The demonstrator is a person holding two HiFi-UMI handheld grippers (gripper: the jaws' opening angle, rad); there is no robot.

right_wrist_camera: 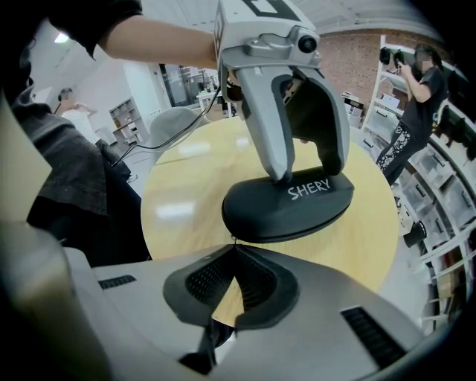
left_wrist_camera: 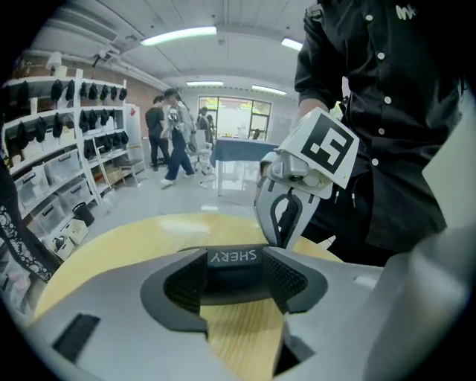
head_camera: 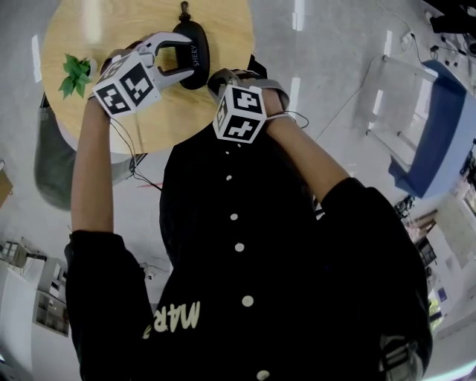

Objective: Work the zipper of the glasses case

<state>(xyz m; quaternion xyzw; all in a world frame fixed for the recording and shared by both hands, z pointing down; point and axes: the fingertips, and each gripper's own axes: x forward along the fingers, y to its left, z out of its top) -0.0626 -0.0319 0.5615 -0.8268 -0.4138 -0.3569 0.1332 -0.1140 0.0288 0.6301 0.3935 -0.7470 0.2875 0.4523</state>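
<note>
A black glasses case (head_camera: 195,50) marked SHERY lies on the round wooden table (head_camera: 111,30). My left gripper (head_camera: 184,56) stands astride it with its jaws wide. In the left gripper view the case (left_wrist_camera: 234,280) sits between the pad tips of the left gripper (left_wrist_camera: 235,262), and I see no firm press on it. From the near side my right gripper (head_camera: 217,80) reaches the case's end. In the right gripper view the right gripper (right_wrist_camera: 234,245) is shut, its tips pinching a thin zipper pull (right_wrist_camera: 234,239) at the edge of the case (right_wrist_camera: 286,212).
A small green plant (head_camera: 74,73) stands at the table's left edge. A short black loop (head_camera: 184,9) sticks out of the case's far end. A blue chair (head_camera: 439,134) is on the floor to the right. Shelves (left_wrist_camera: 44,149) and people fill the background.
</note>
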